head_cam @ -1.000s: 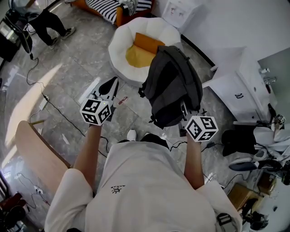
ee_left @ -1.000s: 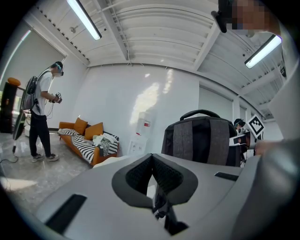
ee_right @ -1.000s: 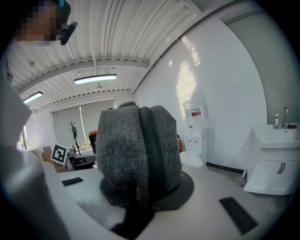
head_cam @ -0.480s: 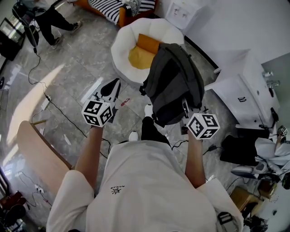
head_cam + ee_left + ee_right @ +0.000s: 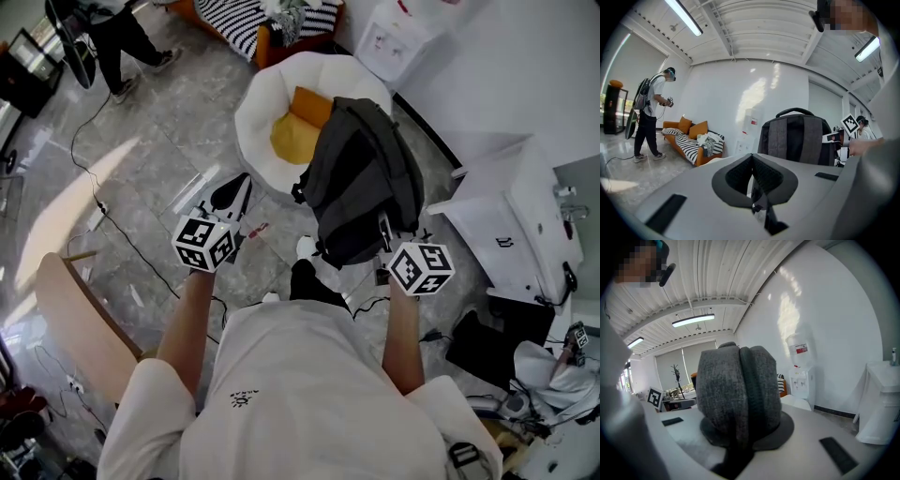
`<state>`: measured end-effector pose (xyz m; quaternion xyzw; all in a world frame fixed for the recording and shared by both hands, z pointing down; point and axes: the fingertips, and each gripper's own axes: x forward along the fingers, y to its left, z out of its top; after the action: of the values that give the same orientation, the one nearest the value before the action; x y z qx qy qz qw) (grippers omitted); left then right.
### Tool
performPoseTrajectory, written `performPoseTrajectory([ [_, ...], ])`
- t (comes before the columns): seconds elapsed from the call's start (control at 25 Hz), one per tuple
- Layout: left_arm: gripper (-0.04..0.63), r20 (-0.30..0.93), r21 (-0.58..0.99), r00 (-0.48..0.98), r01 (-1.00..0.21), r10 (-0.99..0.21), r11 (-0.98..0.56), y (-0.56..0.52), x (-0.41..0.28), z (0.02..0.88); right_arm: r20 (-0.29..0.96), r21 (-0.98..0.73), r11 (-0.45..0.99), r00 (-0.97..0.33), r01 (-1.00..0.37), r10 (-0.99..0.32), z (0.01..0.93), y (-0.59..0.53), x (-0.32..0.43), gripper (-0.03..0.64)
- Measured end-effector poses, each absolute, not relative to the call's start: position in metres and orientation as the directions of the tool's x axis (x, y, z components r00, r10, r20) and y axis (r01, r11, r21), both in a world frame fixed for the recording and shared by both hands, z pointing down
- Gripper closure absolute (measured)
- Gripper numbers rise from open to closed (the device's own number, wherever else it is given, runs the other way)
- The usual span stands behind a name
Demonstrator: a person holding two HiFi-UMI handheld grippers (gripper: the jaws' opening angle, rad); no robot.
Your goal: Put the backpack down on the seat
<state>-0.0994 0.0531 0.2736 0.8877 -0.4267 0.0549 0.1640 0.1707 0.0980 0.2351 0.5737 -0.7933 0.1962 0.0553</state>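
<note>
Here the right claw (image 5: 382,228) is clamped on the backpack (image 5: 361,178), which hangs just ahead of it; the left claw (image 5: 239,187) is closed, empty.

A grey marble-tiled floor (image 5: 159,141) filled the left of the head view, with a black cable (image 5: 75,150) trailing across it. In the upper left corner stood another person (image 5: 117,37) in dark trousers. An orange sofa (image 5: 265,42) under a striped blanket (image 5: 239,11) ran along the top edge, with a white water dispenser (image 5: 403,37) to its right. A white cabinet (image 5: 506,234) stood at the right, and a curved wooden panel (image 5: 80,314) lay at the lower left.
</note>
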Motion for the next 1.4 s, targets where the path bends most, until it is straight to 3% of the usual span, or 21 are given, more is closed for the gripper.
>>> performPoseTrajectory([
  [0.6,0.578,0.281,0.227,0.558,-0.829,-0.781,-0.51,-0.076,-0.02,0.28,0.338,-0.257,0.348,-0.421,-0.902,-0.842,0.254,-0.061,0.25,0.548],
  [1.4,0.578,0.361,0.186,0.528,-0.849,-0.769,-0.495,-0.128,-0.012,0.301,0.38,-0.278,0.386,-0.47,-0.88,-0.797,0.288,-0.127,0.257,0.548],
])
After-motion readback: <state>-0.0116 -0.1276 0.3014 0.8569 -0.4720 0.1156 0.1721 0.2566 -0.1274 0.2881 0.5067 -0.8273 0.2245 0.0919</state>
